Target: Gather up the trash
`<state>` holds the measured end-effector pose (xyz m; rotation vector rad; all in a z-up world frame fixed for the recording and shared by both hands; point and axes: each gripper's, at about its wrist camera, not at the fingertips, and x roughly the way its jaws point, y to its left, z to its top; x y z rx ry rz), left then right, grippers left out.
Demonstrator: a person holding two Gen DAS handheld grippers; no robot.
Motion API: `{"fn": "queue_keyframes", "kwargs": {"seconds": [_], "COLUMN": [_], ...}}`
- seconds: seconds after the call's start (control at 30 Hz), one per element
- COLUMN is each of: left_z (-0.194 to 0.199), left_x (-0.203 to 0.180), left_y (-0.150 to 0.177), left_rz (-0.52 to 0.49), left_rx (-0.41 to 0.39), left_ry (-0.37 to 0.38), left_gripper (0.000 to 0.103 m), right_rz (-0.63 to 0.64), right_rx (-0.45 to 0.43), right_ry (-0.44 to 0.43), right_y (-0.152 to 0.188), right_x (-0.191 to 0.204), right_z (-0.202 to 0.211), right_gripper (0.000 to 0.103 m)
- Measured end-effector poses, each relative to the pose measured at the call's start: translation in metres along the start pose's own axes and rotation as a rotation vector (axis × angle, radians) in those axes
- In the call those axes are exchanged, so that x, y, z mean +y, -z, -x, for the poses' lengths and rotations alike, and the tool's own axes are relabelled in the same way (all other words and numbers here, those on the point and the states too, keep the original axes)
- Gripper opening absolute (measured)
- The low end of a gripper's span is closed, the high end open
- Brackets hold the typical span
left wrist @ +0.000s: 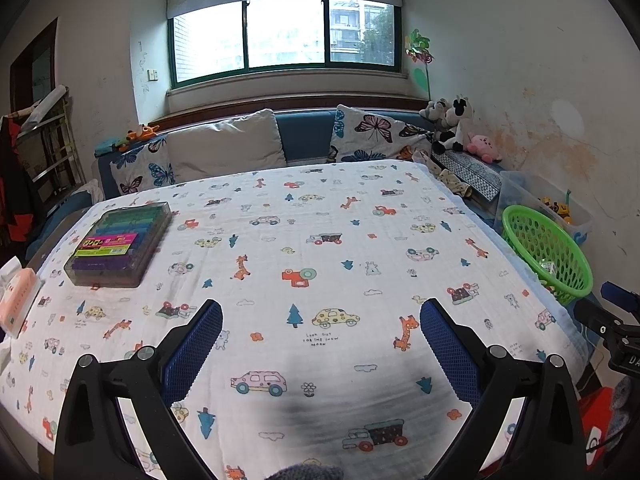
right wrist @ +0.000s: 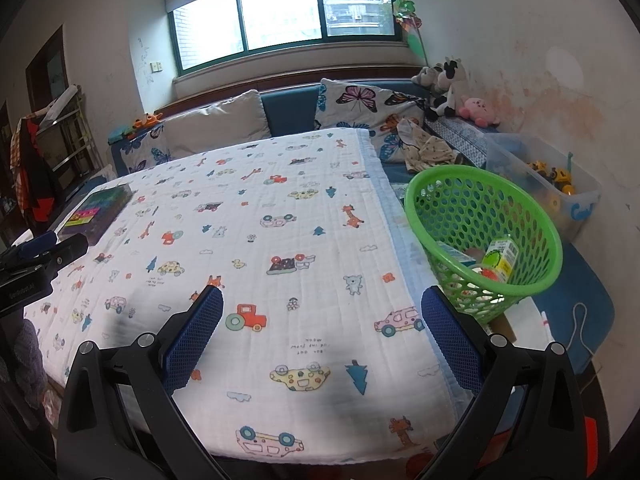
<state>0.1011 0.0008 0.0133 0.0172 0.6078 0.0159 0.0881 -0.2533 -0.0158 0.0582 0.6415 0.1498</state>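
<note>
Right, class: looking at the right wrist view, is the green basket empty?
No, the green basket holds several items, including a small carton with a green and yellow label.

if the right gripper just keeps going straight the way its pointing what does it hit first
Most likely the patterned tablecloth itself: the right gripper is open, angled slightly down over bare cloth. The green basket sits off to its right, outside that line. Depth is hard to judge.

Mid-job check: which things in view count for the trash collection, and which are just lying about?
Job: round green perforated plastic basket; green-and-yellow drink carton lying inside it; open left gripper; open right gripper.

Lying about: clear case of coloured markers; pink plush toy; butterfly-print cushion; clear plastic toy bin.
</note>
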Motion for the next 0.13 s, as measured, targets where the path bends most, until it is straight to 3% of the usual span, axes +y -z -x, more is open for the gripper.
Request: {"fn": "queue_keyframes", "kwargs": {"seconds": [0.13], "left_z": [-0.001], "left_x": [0.0015], "left_y": [0.0006], "left_rz": [0.005], "left_rx": [0.002], "left_ry": [-0.007], "left_gripper": [0.096], "right_rz": [-0.003], "right_rx": [0.0], "right_ry": [0.001], "right_y": [0.0], "right_x": [0.0003], "right_z": [-0.0002], "right_gripper": [0.099]}}
